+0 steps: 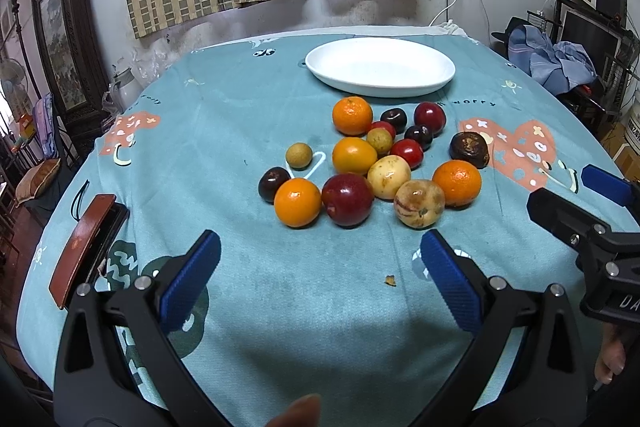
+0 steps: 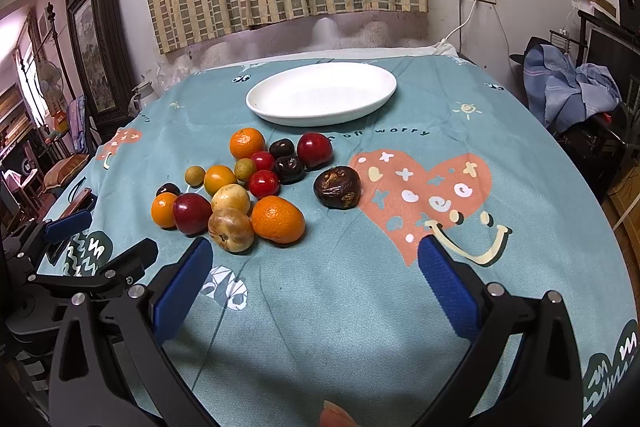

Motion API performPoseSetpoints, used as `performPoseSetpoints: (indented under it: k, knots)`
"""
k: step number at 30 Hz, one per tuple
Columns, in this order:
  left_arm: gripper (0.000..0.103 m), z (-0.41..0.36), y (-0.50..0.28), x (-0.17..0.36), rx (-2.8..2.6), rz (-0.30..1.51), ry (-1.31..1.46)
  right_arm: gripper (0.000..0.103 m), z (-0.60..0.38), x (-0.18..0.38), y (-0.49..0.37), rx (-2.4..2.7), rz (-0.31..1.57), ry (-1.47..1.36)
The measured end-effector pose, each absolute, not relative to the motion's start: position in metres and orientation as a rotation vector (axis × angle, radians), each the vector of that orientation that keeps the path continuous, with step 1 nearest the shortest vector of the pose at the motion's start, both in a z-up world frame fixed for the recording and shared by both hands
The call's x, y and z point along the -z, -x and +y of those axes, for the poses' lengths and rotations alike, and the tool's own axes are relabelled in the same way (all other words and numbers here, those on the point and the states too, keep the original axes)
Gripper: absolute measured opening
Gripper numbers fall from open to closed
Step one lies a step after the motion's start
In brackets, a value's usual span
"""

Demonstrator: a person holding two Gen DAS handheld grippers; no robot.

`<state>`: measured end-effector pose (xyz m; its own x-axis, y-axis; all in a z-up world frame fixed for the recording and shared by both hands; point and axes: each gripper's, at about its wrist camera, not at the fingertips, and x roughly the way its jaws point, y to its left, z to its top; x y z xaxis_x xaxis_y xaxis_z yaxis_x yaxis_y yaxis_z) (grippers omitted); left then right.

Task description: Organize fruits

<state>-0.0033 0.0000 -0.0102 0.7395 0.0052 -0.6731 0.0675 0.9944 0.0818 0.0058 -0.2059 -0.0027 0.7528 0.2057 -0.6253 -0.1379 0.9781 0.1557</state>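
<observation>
A cluster of fruit lies on the teal tablecloth: several oranges (image 1: 298,202) (image 2: 277,219), a large red plum (image 1: 347,199) (image 2: 192,213), a yellowish fruit (image 1: 389,176), a mottled brown fruit (image 1: 419,203) (image 2: 231,229), small dark and red fruits, and a wrinkled dark fruit (image 1: 469,149) (image 2: 337,187) apart at the right. An empty white oval plate (image 1: 380,71) (image 2: 321,93) sits behind them. My left gripper (image 1: 320,267) is open and empty, just short of the cluster. My right gripper (image 2: 316,275) is open and empty, right of the cluster.
A dark red case (image 1: 86,247) lies near the table's left edge. The right gripper's body (image 1: 592,239) shows at the right of the left wrist view. Furniture and clothes (image 2: 568,91) stand around the table. A wall with a curtain is behind.
</observation>
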Motion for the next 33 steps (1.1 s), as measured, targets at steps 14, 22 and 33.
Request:
performPoseSetpoints:
  k: [14,22,33]
  knots:
    - [0.101,-0.001,0.005,0.01,0.036,0.741,-0.111,0.102,-0.206,0.003,-0.006,-0.189,0.694,-0.106]
    - [0.101,-0.003,0.005,0.013,0.037,0.747,-0.117,0.102,-0.206,0.003,-0.006,-0.198,0.696,-0.112]
    - [0.101,-0.005,-0.004,0.021,0.052,0.776,-0.127,0.102,-0.202,0.011,-0.012,-0.227,0.733,-0.12]
